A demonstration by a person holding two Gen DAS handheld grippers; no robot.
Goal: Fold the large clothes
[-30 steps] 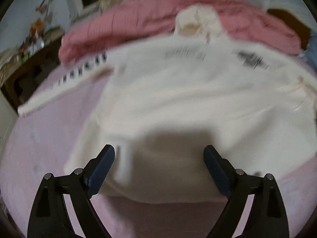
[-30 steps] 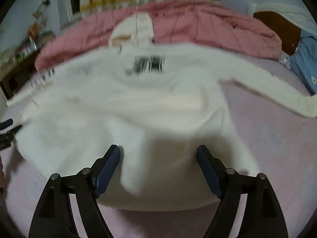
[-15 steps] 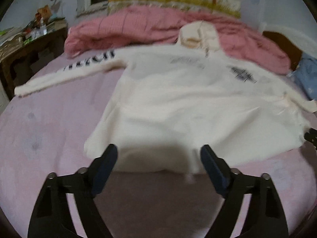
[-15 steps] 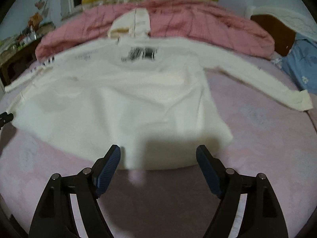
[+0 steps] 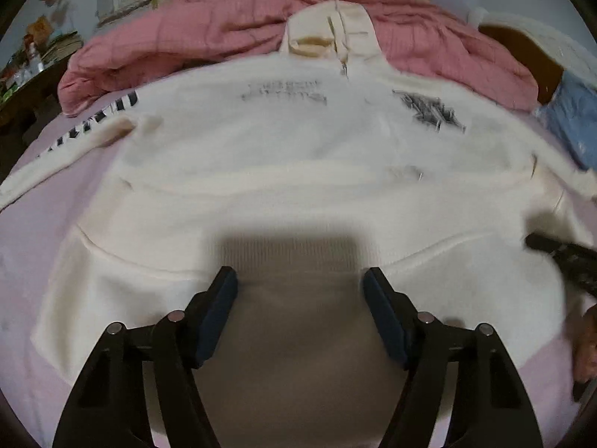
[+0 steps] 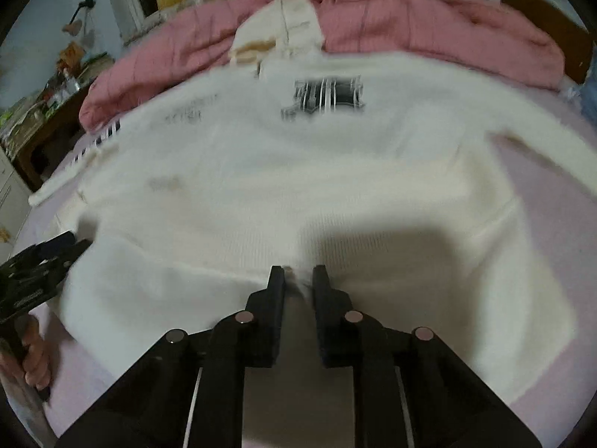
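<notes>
**Two grippers at the hem of one cream hoodie**

Two tongs are in frame, both low over the near edge of the garment.

Right gripper (image 6: 298, 274): fingers drawn nearly together, with a small pinch of cream fabric caught between the tips at the ribbed hem. Grip confirmed in the right wrist view; the cloth puckers slightly at the contact point.

Left gripper (image 5: 300, 280): fingers spread wide, blue pads (image 5: 218, 308) facing each other across the hem band. Nothing is held. The fabric lies between and beneath the tips; contact cannot be determined.

Cream hoodie (image 5: 298, 171): spread flat, front up, directly ahead of both tongs. Hem is nearest the tips, hood (image 5: 330, 31) farthest. Dark printed marks sit on the chest. One sleeve (image 5: 71, 142) with black lettering runs out to the left of the left gripper; the other sleeve (image 6: 541, 142) runs out to the right of the right gripper.

Pale pink sheet (image 5: 33, 246): under the hoodie, showing to either side of each tong.

Pink quilt (image 5: 194, 33): bunched beyond the hood, which rests against it.

Blue cloth (image 5: 574, 119): far right of the left gripper, past the sleeve.

Cluttered dark table (image 6: 48, 112): far left, beyond the bed edge.

Motion blur softens the print detail in both views.
</notes>
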